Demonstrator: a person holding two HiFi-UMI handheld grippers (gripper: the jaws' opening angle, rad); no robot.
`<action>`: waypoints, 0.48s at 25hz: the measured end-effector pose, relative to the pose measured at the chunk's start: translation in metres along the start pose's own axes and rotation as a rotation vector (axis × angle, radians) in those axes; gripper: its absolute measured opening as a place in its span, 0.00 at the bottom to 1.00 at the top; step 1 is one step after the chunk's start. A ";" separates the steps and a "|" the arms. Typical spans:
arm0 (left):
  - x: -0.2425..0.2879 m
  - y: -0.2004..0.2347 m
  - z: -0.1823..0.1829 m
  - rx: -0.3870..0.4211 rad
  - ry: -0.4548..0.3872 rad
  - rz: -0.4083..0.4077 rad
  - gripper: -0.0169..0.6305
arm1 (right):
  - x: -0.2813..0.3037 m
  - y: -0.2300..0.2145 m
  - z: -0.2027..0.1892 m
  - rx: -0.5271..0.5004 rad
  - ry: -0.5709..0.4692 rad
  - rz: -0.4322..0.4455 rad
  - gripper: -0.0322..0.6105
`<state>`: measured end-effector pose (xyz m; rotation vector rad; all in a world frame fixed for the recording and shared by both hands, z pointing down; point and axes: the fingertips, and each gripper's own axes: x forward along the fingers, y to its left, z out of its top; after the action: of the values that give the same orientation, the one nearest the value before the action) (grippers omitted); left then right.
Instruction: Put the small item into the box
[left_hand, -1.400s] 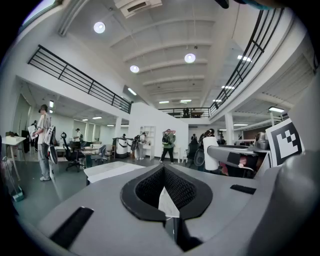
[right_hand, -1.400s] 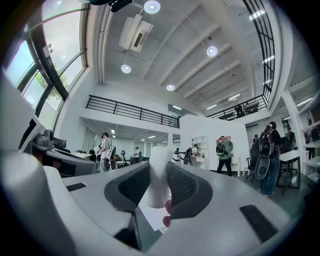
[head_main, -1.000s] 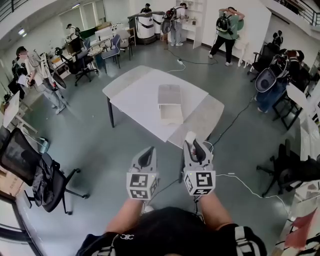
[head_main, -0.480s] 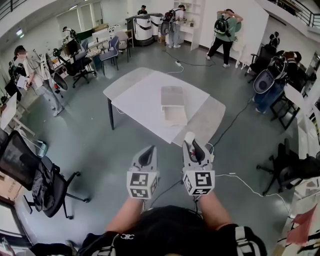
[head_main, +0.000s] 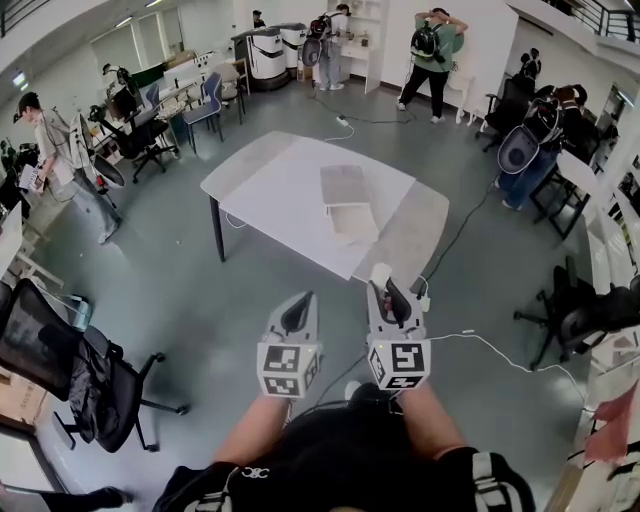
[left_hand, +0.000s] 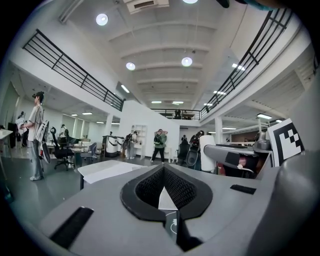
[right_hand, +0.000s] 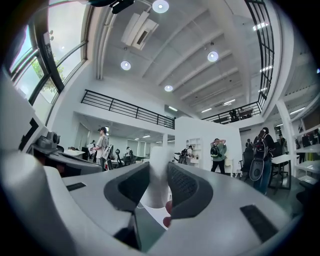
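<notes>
A pale, flat box lies open on the white table ahead of me, its lid part toward the far side. My right gripper is held over the floor short of the table's near edge, shut on a small white cylinder-like item. In the right gripper view that white item stands upright between the dark pads. Beside it my left gripper is shut with nothing in it. In the left gripper view its jaws meet at the tips.
Black office chairs stand at the left and the right. A white cable runs across the grey floor. Several people stand around the room, one at the left and one at the back.
The view has shifted slightly and both grippers sit a little lower in it. The right gripper still holds the white item and the left stays shut.
</notes>
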<state>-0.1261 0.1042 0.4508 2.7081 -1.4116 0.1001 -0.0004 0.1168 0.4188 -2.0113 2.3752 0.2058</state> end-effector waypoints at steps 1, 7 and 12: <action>0.000 0.002 0.001 0.002 -0.002 0.000 0.03 | 0.002 0.001 0.000 0.002 -0.003 -0.001 0.23; 0.009 0.020 0.002 0.012 -0.002 0.016 0.03 | 0.023 0.003 -0.004 0.020 -0.002 0.003 0.23; 0.035 0.038 0.006 0.032 -0.004 0.035 0.03 | 0.058 -0.001 -0.012 0.026 -0.009 0.021 0.23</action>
<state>-0.1376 0.0536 0.4505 2.7112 -1.4708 0.1208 -0.0083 0.0585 0.4251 -1.9707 2.3826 0.1833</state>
